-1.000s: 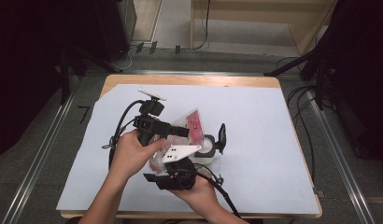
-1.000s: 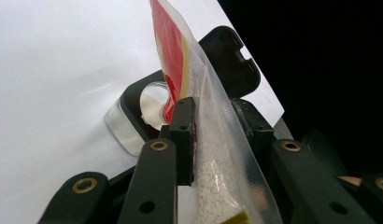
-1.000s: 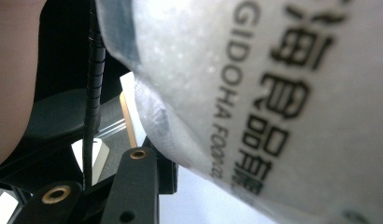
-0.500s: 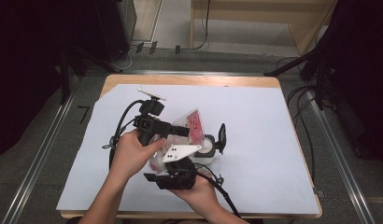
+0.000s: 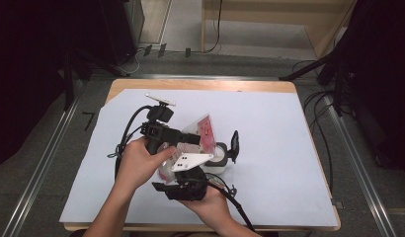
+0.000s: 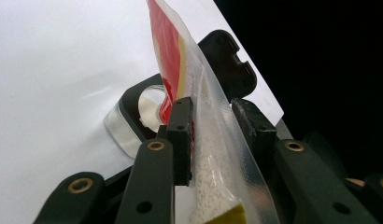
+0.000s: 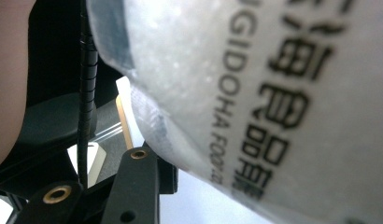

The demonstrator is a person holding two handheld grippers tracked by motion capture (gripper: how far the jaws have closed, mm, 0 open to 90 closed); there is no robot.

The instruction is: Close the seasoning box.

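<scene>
- the pouch (image 5: 204,131), clear film with red print and pale granules inside, hangs tilted just above the small round container (image 5: 219,154), its lower corner pointing into the open mouth
- the container's black lid (image 5: 234,143) stands flipped up on the far side of the container from the hands
- the left gripper (image 6: 213,105) grasps the pouch across its middle, pads on both faces of the film; its jaws have just been easing apart a little with the pouch between them
- the right gripper (image 5: 183,170) sits on the near side of the container under the pouch's upper end; the film covers its jaws, so i cannot tell whether it is clenched
- the pouch's long axis slopes down toward the container, so the pour likely turns on keeping that corner over the mouth; the left gripper is nearer the container
</scene>
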